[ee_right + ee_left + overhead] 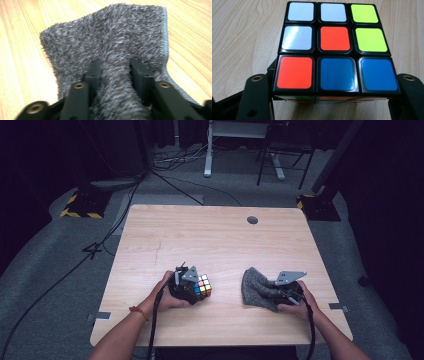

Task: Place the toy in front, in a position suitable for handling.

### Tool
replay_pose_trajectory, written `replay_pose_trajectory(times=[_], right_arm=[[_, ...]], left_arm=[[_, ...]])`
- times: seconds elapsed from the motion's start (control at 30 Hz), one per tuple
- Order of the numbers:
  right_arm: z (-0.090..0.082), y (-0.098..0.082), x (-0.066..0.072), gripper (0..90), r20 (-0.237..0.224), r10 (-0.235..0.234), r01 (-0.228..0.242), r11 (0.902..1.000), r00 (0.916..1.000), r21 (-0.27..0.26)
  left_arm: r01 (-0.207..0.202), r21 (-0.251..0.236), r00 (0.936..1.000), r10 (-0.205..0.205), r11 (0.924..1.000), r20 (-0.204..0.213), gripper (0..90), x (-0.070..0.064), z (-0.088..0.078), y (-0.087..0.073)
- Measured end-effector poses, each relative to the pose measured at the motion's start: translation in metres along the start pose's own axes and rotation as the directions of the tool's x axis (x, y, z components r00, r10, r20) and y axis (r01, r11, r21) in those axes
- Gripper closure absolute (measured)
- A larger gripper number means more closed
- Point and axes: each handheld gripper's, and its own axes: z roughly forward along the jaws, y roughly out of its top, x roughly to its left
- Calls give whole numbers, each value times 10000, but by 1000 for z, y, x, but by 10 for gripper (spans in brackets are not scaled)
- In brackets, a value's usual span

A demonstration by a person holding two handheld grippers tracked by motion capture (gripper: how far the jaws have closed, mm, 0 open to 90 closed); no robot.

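Note:
A scrambled puzzle cube (203, 285) with white, red, yellow and blue stickers rests on the wooden table (215, 240), near the front at left of centre. My left gripper (192, 289) is shut on the cube (334, 47), one black jaw against each side. A fuzzy grey cloth (255, 287) lies to the right. My right gripper (272, 292) is shut on the cloth (112, 47), pinching a raised fold of it between the fingers (93, 72).
A round cable hole (252, 220) sits near the table's far edge. Beyond the table are desk legs (207, 150), cables on the grey floor and yellow-black striped bases (80, 207). A person's forearms come in from the bottom.

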Motion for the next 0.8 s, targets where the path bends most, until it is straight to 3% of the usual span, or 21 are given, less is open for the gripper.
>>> replay_pose_trajectory(times=[0.27, 0.47, 0.8], right_arm=[[-2, 0, 0, 750, -4, 63, -63, 10000, 10000, -75], [-7, 2, 1, 761, -66, -61, 60, 9997, 10000, -232], [-40, 30, 9, 764, -98, -424, 404, 9872, 9991, -1546]], left_arm=[[-449, -178, 9989, 446, 9988, -174, 337, -13, -8, 10], [-615, -337, 9981, 618, 9975, 60, 337, -22, -9, 20], [-1163, -7, 9932, 1163, 9932, 78, 337, -39, 6, 45]])
